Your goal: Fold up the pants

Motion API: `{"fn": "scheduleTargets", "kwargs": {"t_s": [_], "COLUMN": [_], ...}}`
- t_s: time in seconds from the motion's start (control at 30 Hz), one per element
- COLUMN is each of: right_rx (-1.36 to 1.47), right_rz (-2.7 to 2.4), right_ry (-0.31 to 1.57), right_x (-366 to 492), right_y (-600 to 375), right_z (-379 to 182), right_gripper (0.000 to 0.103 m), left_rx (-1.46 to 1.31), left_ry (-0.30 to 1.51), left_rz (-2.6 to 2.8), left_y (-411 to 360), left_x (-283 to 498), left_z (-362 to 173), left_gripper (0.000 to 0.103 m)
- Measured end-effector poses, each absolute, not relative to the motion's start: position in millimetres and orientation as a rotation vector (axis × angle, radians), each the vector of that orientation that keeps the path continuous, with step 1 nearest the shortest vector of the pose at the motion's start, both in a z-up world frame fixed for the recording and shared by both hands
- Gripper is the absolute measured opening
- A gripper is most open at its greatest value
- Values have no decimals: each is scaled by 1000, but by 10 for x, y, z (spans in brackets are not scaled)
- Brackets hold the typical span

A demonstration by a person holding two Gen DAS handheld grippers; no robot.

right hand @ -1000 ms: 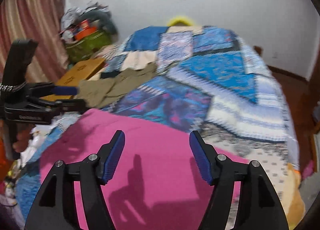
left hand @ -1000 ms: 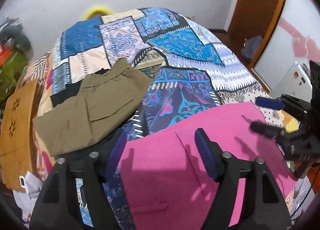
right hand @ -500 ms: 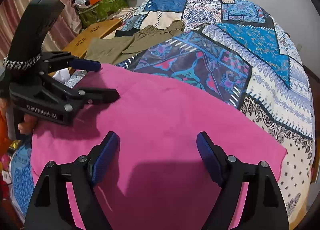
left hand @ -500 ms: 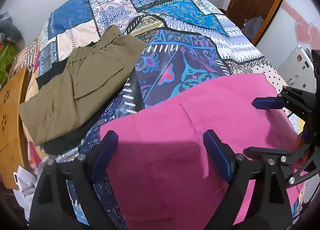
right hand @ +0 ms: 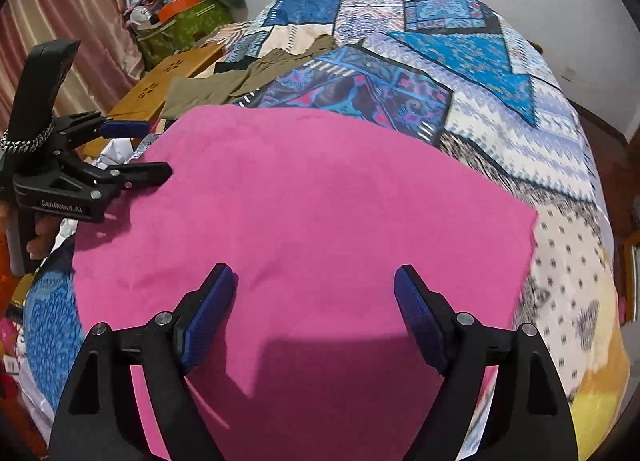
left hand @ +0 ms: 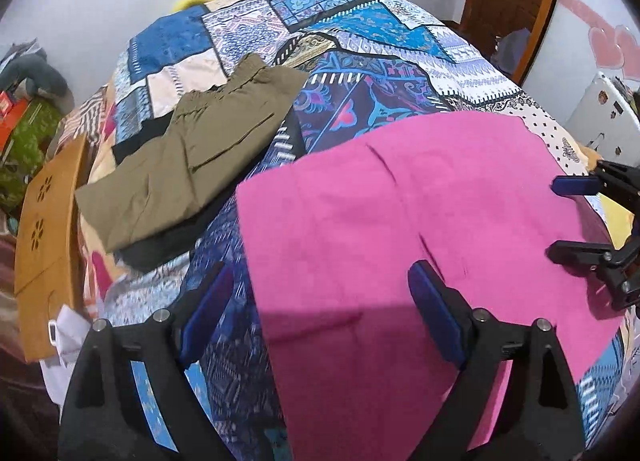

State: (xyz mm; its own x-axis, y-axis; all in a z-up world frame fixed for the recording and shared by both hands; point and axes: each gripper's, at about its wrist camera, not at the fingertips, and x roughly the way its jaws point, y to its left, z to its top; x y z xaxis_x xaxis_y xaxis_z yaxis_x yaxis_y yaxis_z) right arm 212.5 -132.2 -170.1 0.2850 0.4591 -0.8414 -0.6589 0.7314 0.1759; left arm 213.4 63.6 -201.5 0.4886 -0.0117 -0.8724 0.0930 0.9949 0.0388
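The pink pants (left hand: 420,229) lie spread flat on the near end of the bed (left hand: 360,73), over the patchwork quilt, with a seam or pocket line running across the cloth. Both of my grippers hover above them with nothing in hand. My left gripper (left hand: 320,309) has its jaws wide apart over the pants' left edge, one finger over the quilt and the other over pink cloth. My right gripper (right hand: 314,313) is just as wide open, above the middle of the near part of the fabric.

I judge that the step in hand is to take hold for a fold. To do it well, I should bring each gripper down onto an edge or corner, not the middle of the panel, so that the pads pinch all layers cleanly and leave the quilt beneath alone. The two grips should sit on the same edge, well apart, so the cloth lifts evenly and does not sag or twist. Then I carry that edge over to meet the opposite one and lay it down square.

Farther up the bed, to the left, olive pants (left hand: 192,165) lie folded on a dark garment (left hand: 160,249), well apart from the pink pair. A wooden board (left hand: 44,237) stands beside the bed on that side.
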Motion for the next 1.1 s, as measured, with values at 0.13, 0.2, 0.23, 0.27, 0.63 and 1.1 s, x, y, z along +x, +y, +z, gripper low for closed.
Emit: {"fn": "scheduleTargets", "kwargs": {"t_s": [0.13,0.2,0.23,0.27,0.63,1.1], "right_rx": [-205,-187,-172,-159,-149,-201], "right_rz": [708,687,674,653,516,651], "right_ry": [1031,1029,1027,1019,964,798], "right_x": [1967,1916,1883,1843,1535,1373], "right_y": [-1493,-1566,-1617,-1676,-1924,-1304], "right_z": [-1683,-1678,-1674,-1670,-1586,-1255], "right_gripper": [81,81,81,81,81,81], "left_rx": [86,86,89,93,130,-108], "left_ry": [1042,1041,1035,1025,945,989], "left_rz": [-45,-40,-38,-35,23,16], "left_y": [650,660,662,667,809,851], "left_x": [1964,1875,1832,1770,1316,1140], "left_z": [-1994,-1992,-1991,-1989,-1890,-1670], "left_gripper": [92,93,94,94,95,95]}}
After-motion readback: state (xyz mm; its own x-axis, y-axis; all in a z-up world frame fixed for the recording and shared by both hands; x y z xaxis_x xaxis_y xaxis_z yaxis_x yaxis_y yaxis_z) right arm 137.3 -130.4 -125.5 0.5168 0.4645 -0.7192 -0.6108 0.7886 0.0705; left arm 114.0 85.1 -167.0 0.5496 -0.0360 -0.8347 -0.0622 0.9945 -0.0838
